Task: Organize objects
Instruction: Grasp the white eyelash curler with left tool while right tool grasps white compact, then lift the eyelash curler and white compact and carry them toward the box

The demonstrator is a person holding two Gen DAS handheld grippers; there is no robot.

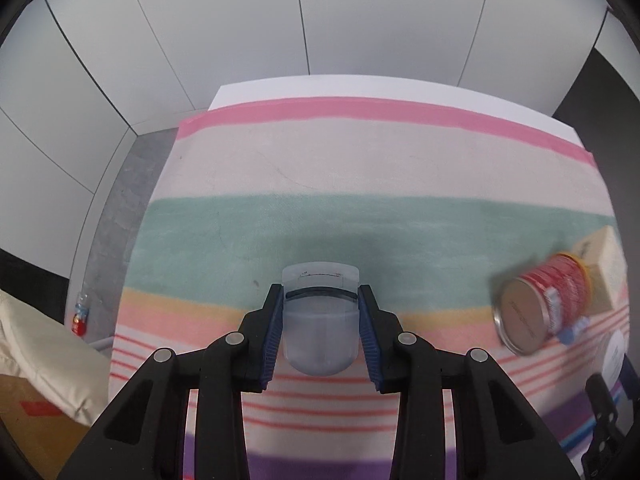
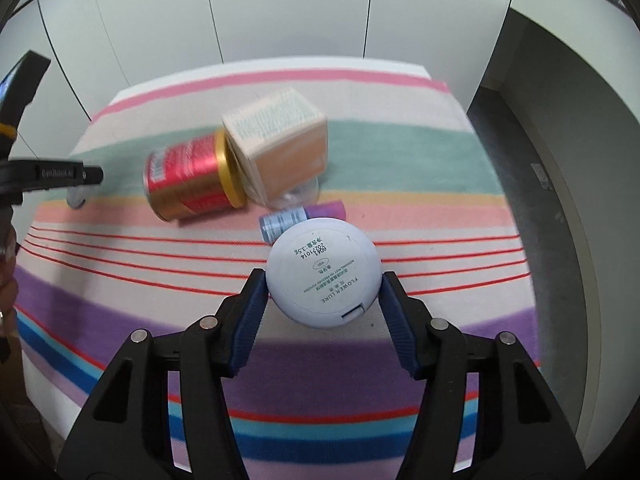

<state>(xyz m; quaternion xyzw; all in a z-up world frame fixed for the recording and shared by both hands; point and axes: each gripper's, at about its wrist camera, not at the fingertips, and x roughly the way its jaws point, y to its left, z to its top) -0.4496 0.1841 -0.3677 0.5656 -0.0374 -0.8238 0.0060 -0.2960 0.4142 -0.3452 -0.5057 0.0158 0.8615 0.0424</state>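
Two grippers, both loaded. Left gripper (image 1: 320,320) clamps a translucent grey container (image 1: 319,332); right gripper (image 2: 322,300) clamps a round pale-blue compact (image 2: 323,272), underside label facing the camera. Landmark: red can (image 2: 192,178), on its side on the striped cloth (image 2: 120,264). Beige box (image 2: 280,144) touches its gold-rimmed end. Small blue-purple tube (image 2: 300,218) lies between can and compact.

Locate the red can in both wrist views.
Left wrist: red can at far right, lying on its side, base toward the camera.
Right wrist: red can upper left of centre, on its side.
Shared landmark: tan box right beside the can.
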